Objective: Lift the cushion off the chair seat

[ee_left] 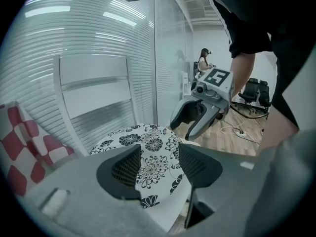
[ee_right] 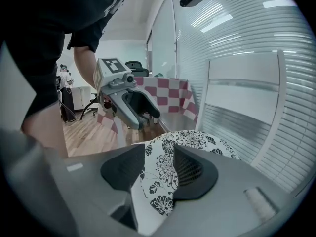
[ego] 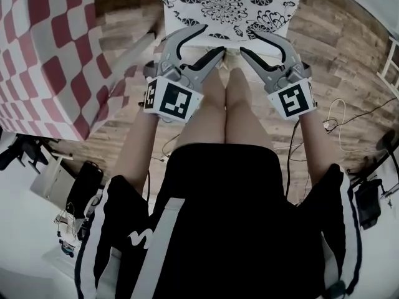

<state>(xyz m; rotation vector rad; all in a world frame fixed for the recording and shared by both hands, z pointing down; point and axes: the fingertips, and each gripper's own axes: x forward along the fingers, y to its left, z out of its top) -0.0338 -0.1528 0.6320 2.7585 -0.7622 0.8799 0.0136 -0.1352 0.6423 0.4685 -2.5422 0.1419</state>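
We log: floral cushion (ego: 227,5) flat on chair (ee_left: 94,90) seat | just ahead of both claws, equally near | left claw (ego: 215,40) apart, empty | right claw (ego: 249,41) apart, empty

The scene is viewed from the person's head, steeply downward onto the wooden floor (ego: 324,36), with the left tool (ego: 214,39) and the right tool (ego: 249,41) held out ahead and the cushion (ego: 227,5) at the top edge. A wide-angle camera is carried on the left tool, close behind its jaws, and is aimed along them at the cushion near below, with the chair back (ee_left: 94,98) behind. The right tool is fitted likewise. The cushion is shared by all three views, and each tool is caught by the other's camera.
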